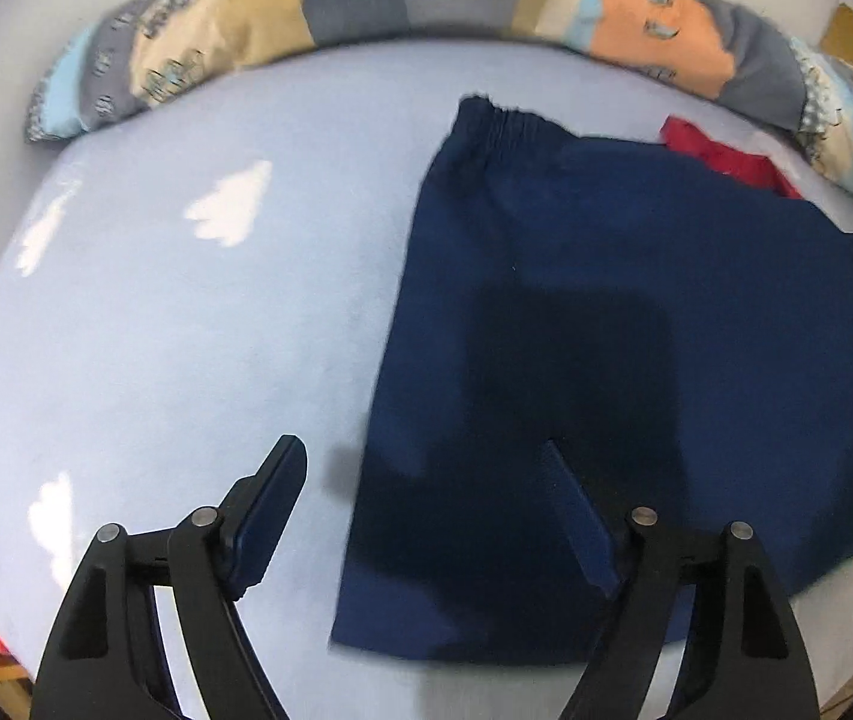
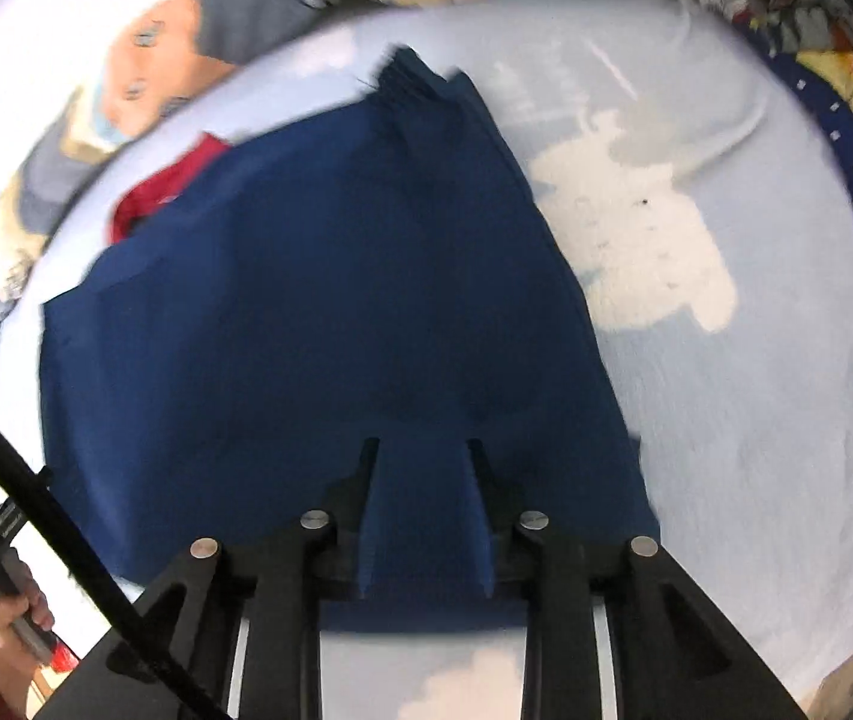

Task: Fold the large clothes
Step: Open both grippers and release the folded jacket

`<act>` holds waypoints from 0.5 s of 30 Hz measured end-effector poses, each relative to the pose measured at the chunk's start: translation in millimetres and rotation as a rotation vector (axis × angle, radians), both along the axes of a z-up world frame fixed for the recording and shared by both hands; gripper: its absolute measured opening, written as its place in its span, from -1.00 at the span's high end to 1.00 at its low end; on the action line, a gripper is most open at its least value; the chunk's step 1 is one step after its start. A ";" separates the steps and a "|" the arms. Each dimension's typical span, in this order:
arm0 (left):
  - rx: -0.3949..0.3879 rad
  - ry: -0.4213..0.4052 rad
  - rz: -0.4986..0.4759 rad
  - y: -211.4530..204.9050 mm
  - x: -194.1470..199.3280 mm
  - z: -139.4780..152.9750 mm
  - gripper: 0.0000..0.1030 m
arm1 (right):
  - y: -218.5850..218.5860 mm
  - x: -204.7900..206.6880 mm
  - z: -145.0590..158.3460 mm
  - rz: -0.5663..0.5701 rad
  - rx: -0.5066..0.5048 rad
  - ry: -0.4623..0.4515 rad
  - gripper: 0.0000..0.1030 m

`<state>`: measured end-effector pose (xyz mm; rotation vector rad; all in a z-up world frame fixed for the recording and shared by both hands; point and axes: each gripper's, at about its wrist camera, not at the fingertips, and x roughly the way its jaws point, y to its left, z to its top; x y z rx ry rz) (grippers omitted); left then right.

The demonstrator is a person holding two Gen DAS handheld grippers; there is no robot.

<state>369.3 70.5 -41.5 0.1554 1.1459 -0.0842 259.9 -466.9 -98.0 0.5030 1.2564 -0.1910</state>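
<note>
Navy garment lies flat, partly folded, on the bed; left claw hangs apart astride its left edge, right claw stands narrowly apart above the near hem, gripping nothing: pinch both hem corners together, fold evenly toward the waistband

Both fisheye views were bright and motion-blurred, edges bowed and vignetted; a dark shadow fell beneath the left tongs.
</note>
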 end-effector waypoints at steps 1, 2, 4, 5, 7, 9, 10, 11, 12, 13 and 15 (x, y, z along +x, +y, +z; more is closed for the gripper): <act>-0.007 -0.008 0.002 1.2 -9.1 3.3 -0.56 | 6.2 -10.0 4.3 0.017 0.012 -0.012 0.32; -0.016 0.004 -0.002 2.4 -16.5 1.5 -0.56 | 12.5 -18.8 6.0 0.021 0.005 0.000 0.29; 0.016 0.084 0.000 3.7 -24.3 -21.0 -0.56 | 13.9 -35.3 -14.5 0.003 0.004 0.081 0.27; 0.038 0.161 -0.003 4.4 -26.3 -41.8 -0.58 | 16.1 -40.8 -28.7 -0.012 0.010 0.128 0.27; 0.020 0.214 0.018 11.4 -28.5 -52.3 -0.57 | 4.0 -51.6 -52.5 -0.078 0.025 0.230 0.28; 0.020 0.162 0.033 12.6 -28.6 -33.9 -0.57 | 2.5 -50.7 -37.5 -0.103 0.016 0.201 0.27; 0.007 0.130 0.031 12.4 -28.7 -21.5 -0.57 | 6.1 -46.6 -22.2 -0.091 0.004 0.156 0.28; -0.020 0.088 0.026 12.6 -29.1 -7.2 -0.57 | 11.2 -42.0 -6.2 -0.070 0.001 0.102 0.26; -0.057 0.036 0.013 13.1 -29.0 9.3 -0.57 | 13.9 -39.5 4.0 -0.060 0.011 0.062 0.17; -0.071 0.019 0.005 13.5 -27.3 15.3 -0.61 | 13.8 -36.9 13.8 -0.060 0.039 0.018 0.06; -0.127 0.050 -0.014 17.6 -16.2 16.3 -0.72 | 1.7 -37.5 19.1 -0.094 0.087 -0.013 -0.14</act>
